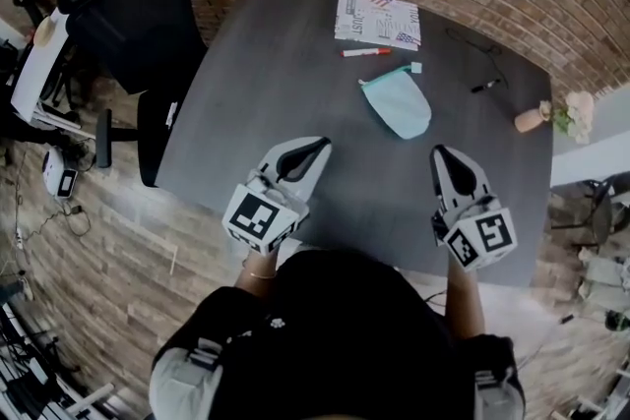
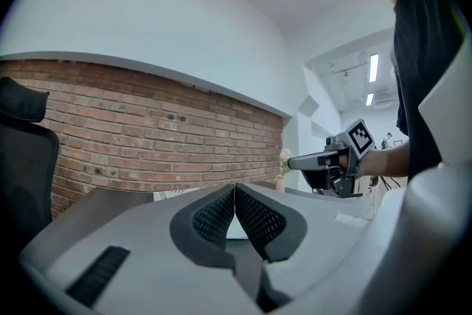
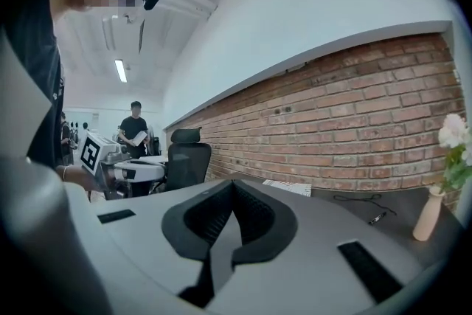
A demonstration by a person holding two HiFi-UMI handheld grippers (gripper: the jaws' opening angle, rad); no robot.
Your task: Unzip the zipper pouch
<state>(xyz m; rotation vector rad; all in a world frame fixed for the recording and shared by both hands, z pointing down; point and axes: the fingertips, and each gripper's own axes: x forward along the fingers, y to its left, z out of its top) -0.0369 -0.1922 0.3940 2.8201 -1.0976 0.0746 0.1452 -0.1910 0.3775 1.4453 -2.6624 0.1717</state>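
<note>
A pale teal zipper pouch (image 1: 399,101) lies flat on the dark grey table (image 1: 266,93), right of the middle, with its zipper edge toward the far side. My left gripper (image 1: 323,145) hovers over the near part of the table, to the left of the pouch and nearer to me than it. Its jaws are shut with nothing between them (image 2: 234,188). My right gripper (image 1: 438,150) hangs a short way nearer than the pouch and slightly to its right. It is also shut and empty (image 3: 233,183). Neither gripper touches the pouch.
A printed sheet (image 1: 377,19) and a red marker (image 1: 366,52) lie beyond the pouch. A black pen (image 1: 485,86) and a small vase of flowers (image 1: 551,115) are at the right edge. A black office chair (image 1: 138,25) stands off the table's left side. A brick wall runs behind.
</note>
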